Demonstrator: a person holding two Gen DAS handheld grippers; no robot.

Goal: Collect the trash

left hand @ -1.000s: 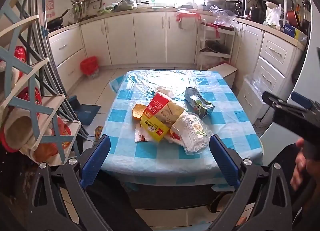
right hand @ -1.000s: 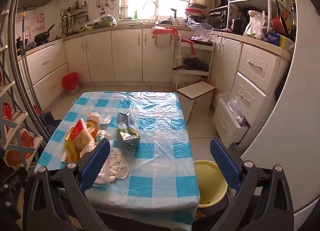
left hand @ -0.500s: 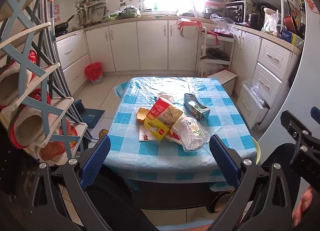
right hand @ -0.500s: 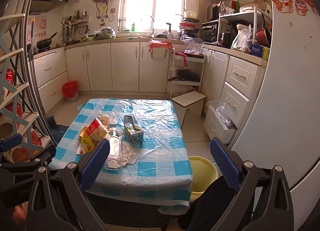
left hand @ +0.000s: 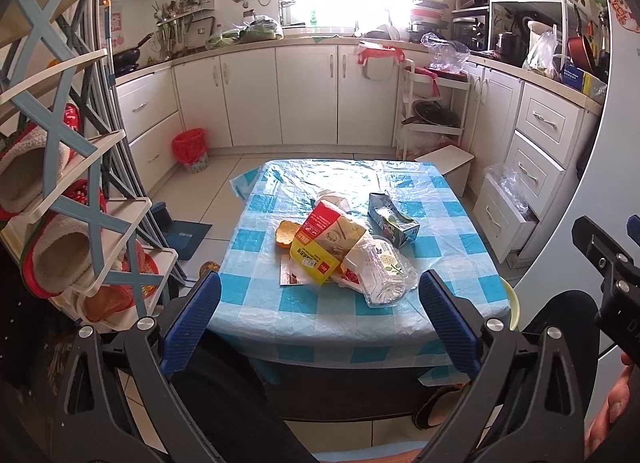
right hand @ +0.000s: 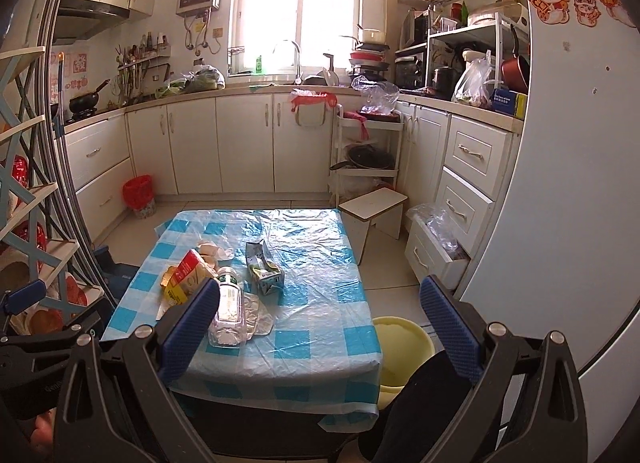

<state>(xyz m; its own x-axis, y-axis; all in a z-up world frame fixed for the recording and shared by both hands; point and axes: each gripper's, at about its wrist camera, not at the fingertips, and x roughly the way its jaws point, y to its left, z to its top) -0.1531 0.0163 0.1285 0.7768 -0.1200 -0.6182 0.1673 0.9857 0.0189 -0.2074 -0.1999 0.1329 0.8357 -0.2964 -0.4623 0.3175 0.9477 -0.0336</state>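
The trash lies in a loose heap on the near left part of a small table (left hand: 460,263) covered with a blue and white checked cloth under clear plastic. In the heap, a red and yellow carton (left hand: 326,243) lies tilted on top of the other pieces, with a round orange piece (left hand: 285,233) touching its left side and a flat paper wrapper (left hand: 292,277) poking out from under it. A clear plastic bottle (left hand: 384,271) lies on its side at the near right edge of the heap, resting on a crumpled clear wrapper (right hand: 260,315). A torn blue and green drink carton (left hand: 392,221) lies just beside the heap on its right, a little farther back. Some crumpled white paper (right hand: 214,250) sits behind the red and yellow carton.

The left gripper (left hand: 316,317) hangs above the near edge of the table with its blue-padded fingers wide apart and nothing between them. The right gripper (right hand: 320,323) is likewise spread wide and empty, held over the near right part of the table, well apart from the trash.

A yellow bucket (right hand: 404,347) stands on the floor just beside the table's near right corner. A red bin (left hand: 190,149) stands farther off by the white cabinets (left hand: 304,95), and a small white stool (right hand: 374,209) sits near the table's far right corner. A rack (left hand: 60,183) with slippers stands at the left.
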